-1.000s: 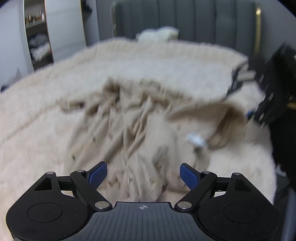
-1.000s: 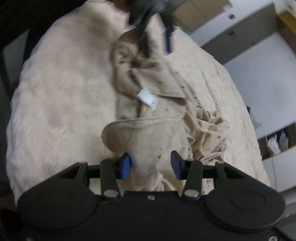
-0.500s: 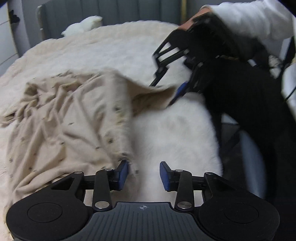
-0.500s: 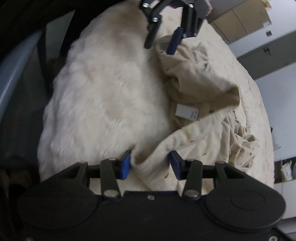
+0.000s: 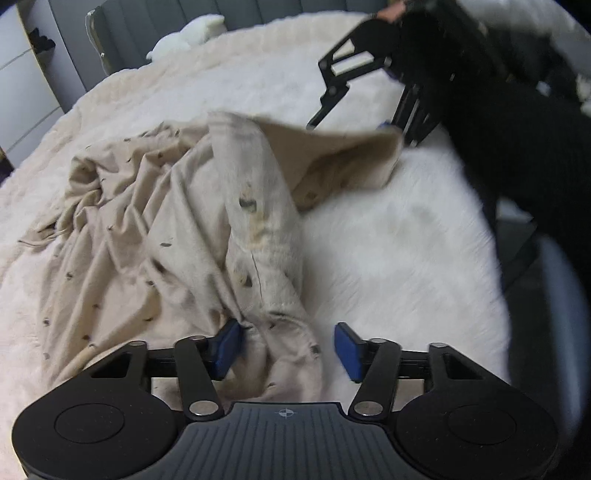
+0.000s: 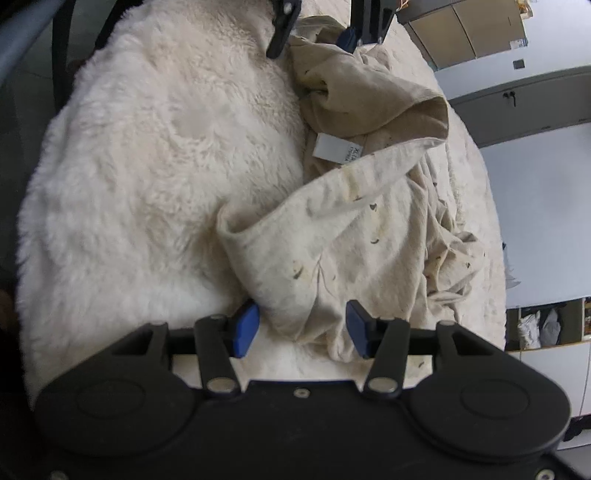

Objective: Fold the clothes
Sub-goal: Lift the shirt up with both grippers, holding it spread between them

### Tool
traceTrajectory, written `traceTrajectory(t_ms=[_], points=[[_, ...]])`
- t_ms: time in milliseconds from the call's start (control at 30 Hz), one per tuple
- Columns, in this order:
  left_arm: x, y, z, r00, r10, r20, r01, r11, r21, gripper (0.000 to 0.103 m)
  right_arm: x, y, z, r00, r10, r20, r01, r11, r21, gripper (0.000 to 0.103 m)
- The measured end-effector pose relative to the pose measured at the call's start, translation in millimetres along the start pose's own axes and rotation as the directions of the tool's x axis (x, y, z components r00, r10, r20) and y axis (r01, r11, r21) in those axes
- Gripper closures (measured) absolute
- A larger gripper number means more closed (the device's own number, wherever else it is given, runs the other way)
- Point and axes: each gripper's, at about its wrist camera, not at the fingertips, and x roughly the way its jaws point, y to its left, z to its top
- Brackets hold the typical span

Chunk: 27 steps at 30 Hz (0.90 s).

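A crumpled beige garment [image 5: 162,236] with small dark prints lies on a fluffy white blanket [image 5: 388,236]. It also shows in the right wrist view [image 6: 369,229], with a white label [image 6: 338,149] by its neck opening. My left gripper [image 5: 288,349] is open, and a fold of the garment's edge lies between its blue pads. My right gripper [image 6: 302,328] is open too, with another fold of the garment between its pads. Each gripper shows in the other's view, at the far end of the garment: the right one [image 5: 354,127] and the left one [image 6: 314,40].
The blanket covers a bed with a grey padded headboard [image 5: 258,11]. A white plush item [image 5: 188,35] lies near it. A blue-grey chair [image 5: 554,302] stands at the bed's right edge. Cabinets [image 6: 509,96] and shelves [image 6: 543,325] line the wall.
Both grippers have opened wider around the garment's edge folds. The garment has been drawn out between them, and the left wrist view has come closer to the fabric.
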Motion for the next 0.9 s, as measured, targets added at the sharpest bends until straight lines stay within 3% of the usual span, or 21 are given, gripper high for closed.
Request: traceTrajectory(t_ms=[67, 133, 233, 333, 433, 500, 600, 633, 700, 733, 800, 833, 900], points=[[2, 1, 0, 1.000, 0.012, 0.000, -0.012, 1.000, -0.008, 0.072, 10, 2, 2, 1.000, -0.023, 0.011, 0.023, 1.000, 0.011, 0.064], [3, 2, 0, 0.999, 0.036, -0.002, -0.036, 0.999, -0.003, 0.086, 15, 0, 4, 1.000, -0.026, 0.011, 0.025, 0.999, 0.039, 0.080], [1, 6, 0, 0.999, 0.054, 0.002, -0.054, 0.998, -0.010, 0.095, 17, -3, 3, 0.999, -0.036, 0.009, 0.035, 0.996, 0.088, 0.094], [-12, 16, 1, 0.996, 0.074, 0.042, -0.072, 0.996, -0.049, 0.097, 12, -14, 1, 0.996, -0.089, 0.003, 0.088, 0.981, 0.170, 0.096], [-36, 31, 5, 0.975, 0.175, 0.140, -0.154, 0.977, -0.151, 0.098, 0, -34, 0, 0.986, -0.169, -0.003, 0.163, 0.947, 0.277, 0.097], [-64, 41, 13, 0.932, 0.267, 0.248, -0.202, 0.945, -0.258, 0.099, -15, -54, -1, 0.968, -0.250, -0.009, 0.236, 0.899, 0.370, 0.097], [-95, 46, 23, 0.867, 0.360, 0.344, -0.238, 0.907, -0.349, 0.100, -35, -79, 1, 0.940, -0.342, -0.007, 0.305, 0.828, 0.471, 0.097], [-104, 47, 26, 0.847, 0.387, 0.363, -0.252, 0.895, -0.367, 0.100, -49, -96, 3, 0.915, -0.403, -0.006, 0.347, 0.781, 0.519, 0.097], [-127, 46, 39, 0.795, 0.455, 0.401, -0.294, 0.867, -0.402, 0.100, -64, -112, 4, 0.891, -0.454, -0.008, 0.381, 0.739, 0.556, 0.097], [-133, 45, 43, 0.780, 0.473, 0.410, -0.306, 0.860, -0.409, 0.100, -77, -128, 6, 0.866, -0.500, -0.012, 0.410, 0.696, 0.590, 0.097], [-155, 43, 59, 0.729, 0.536, 0.425, -0.368, 0.831, -0.417, 0.100, -90, -143, 8, 0.845, -0.535, -0.012, 0.426, 0.659, 0.619, 0.097], [-160, 43, 64, 0.717, 0.552, 0.425, -0.386, 0.823, -0.417, 0.100, -103, -159, 11, 0.823, -0.568, -0.009, 0.439, 0.626, 0.644, 0.097], [-182, 44, 84, 0.653, 0.634, 0.413, -0.473, 0.768, -0.431, 0.100, -118, -175, 16, 0.796, -0.605, -0.010, 0.459, 0.593, 0.661, 0.098]])
